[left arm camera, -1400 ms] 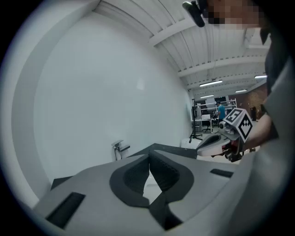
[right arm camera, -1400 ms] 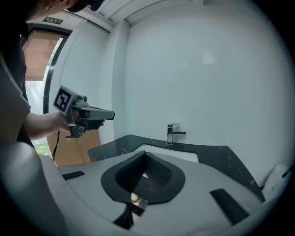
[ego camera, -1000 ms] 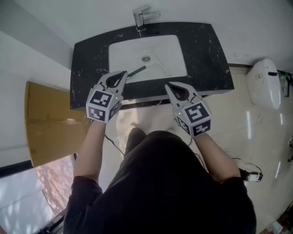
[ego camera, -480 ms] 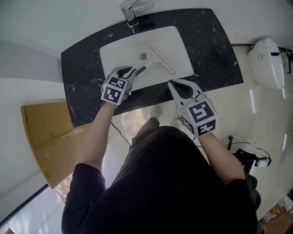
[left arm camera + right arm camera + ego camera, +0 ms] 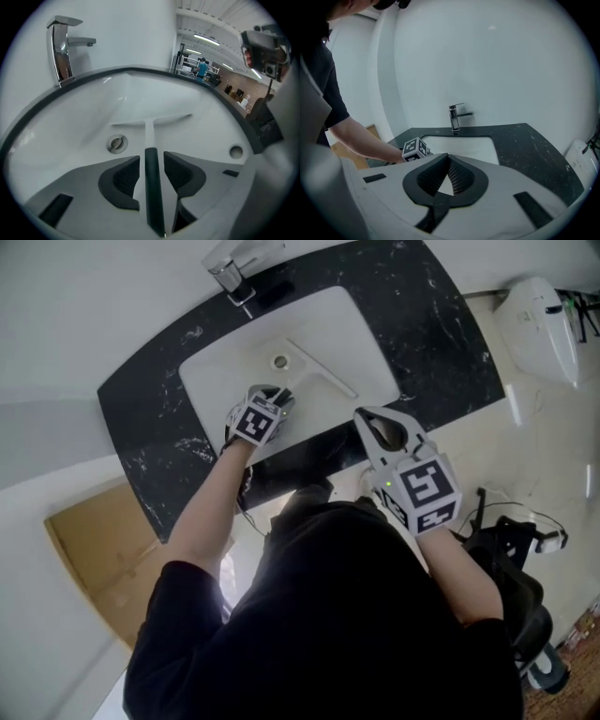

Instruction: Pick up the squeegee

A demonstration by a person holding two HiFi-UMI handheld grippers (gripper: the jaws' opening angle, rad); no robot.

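Observation:
The squeegee (image 5: pixel 323 369) lies in the white sink basin (image 5: pixel 328 324), its white blade (image 5: pixel 152 123) crosswise near the drain (image 5: pixel 117 143) and its dark handle (image 5: pixel 151 187) pointing toward me. My left gripper (image 5: pixel 151 161) is down in the basin (image 5: pixel 187 103) with its jaws opening. The handle runs between them, with a slim gap at each pad. In the head view the left gripper (image 5: pixel 272 395) covers most of the handle. My right gripper (image 5: pixel 361 414) hovers over the counter's front edge, shut and empty; its tips (image 5: pixel 447 157) meet.
A chrome faucet (image 5: pixel 230 273) stands behind the basin on the black speckled countertop (image 5: pixel 441 324). A white toilet (image 5: pixel 534 320) sits at the right. A wooden panel (image 5: pixel 94 540) is at lower left, and dark gear with cables (image 5: pixel 511 559) lies on the floor at right.
My left gripper has dropped from above the counter edge into the basin and opened around the squeegee handle. The right gripper has shifted only slightly.

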